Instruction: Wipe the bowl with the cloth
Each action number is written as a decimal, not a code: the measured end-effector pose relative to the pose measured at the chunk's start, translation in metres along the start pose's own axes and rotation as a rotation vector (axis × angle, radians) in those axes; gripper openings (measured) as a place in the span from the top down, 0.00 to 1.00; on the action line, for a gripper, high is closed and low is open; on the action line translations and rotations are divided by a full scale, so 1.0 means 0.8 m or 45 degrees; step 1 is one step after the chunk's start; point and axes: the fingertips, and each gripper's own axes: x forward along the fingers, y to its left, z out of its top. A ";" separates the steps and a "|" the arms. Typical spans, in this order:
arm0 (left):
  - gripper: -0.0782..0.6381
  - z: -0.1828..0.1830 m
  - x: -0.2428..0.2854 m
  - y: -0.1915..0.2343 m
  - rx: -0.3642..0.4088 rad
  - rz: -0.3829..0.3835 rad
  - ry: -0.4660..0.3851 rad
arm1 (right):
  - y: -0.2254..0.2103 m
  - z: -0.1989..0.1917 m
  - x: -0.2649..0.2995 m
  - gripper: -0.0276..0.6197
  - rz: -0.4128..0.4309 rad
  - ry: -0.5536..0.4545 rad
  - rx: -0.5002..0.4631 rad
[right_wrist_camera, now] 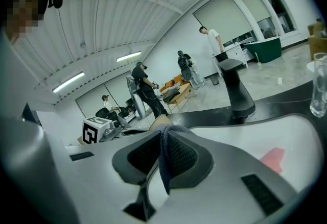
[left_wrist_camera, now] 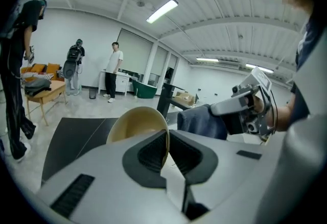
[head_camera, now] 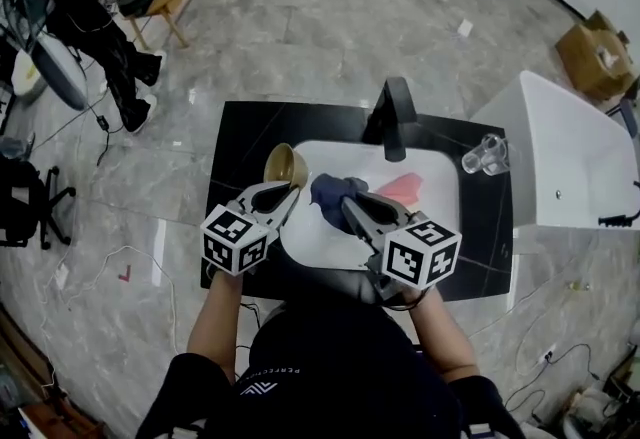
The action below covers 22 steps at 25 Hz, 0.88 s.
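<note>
Head view: cloth [head_camera: 334,193] over sink [head_camera: 436,215]

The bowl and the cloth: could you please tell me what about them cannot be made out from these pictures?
The bowl: its inside is too small to judge in the head view; in the left gripper view the left claw, shut on its rim, covers its lower part.
Whether the cloth touches the bowl: unclear in every view; in the right gripper view the cloth and the right claw gripping it hide nearly all the bowl.
</note>
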 end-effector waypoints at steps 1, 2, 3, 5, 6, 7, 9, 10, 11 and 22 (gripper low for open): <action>0.86 0.000 -0.006 -0.003 -0.032 0.000 -0.020 | 0.006 0.002 -0.002 0.86 0.017 0.002 -0.020; 0.86 -0.001 -0.011 -0.007 -0.060 -0.001 -0.036 | 0.012 0.003 -0.004 0.86 0.034 0.002 -0.039; 0.87 -0.001 -0.015 -0.012 -0.083 -0.003 -0.050 | 0.018 0.004 -0.007 0.86 0.053 0.002 -0.055; 0.87 -0.001 -0.023 -0.021 -0.119 -0.009 -0.077 | 0.031 0.007 -0.012 0.86 0.099 -0.003 -0.081; 0.87 -0.001 -0.026 -0.026 -0.133 -0.012 -0.091 | 0.038 0.009 -0.015 0.86 0.126 -0.006 -0.094; 0.87 0.000 -0.029 -0.030 -0.145 -0.018 -0.104 | 0.044 0.011 -0.017 0.87 0.154 -0.007 -0.107; 0.87 0.001 -0.033 -0.042 -0.155 -0.044 -0.121 | 0.054 0.014 -0.018 0.86 0.202 -0.012 -0.131; 0.87 0.003 -0.035 -0.049 -0.152 -0.065 -0.128 | 0.059 0.016 -0.019 0.86 0.220 -0.019 -0.142; 0.87 0.004 -0.037 -0.056 -0.150 -0.086 -0.136 | 0.062 0.018 -0.019 0.86 0.234 -0.031 -0.151; 0.87 0.011 -0.062 -0.102 -0.133 -0.202 -0.184 | 0.079 0.027 -0.023 0.86 0.316 -0.089 -0.226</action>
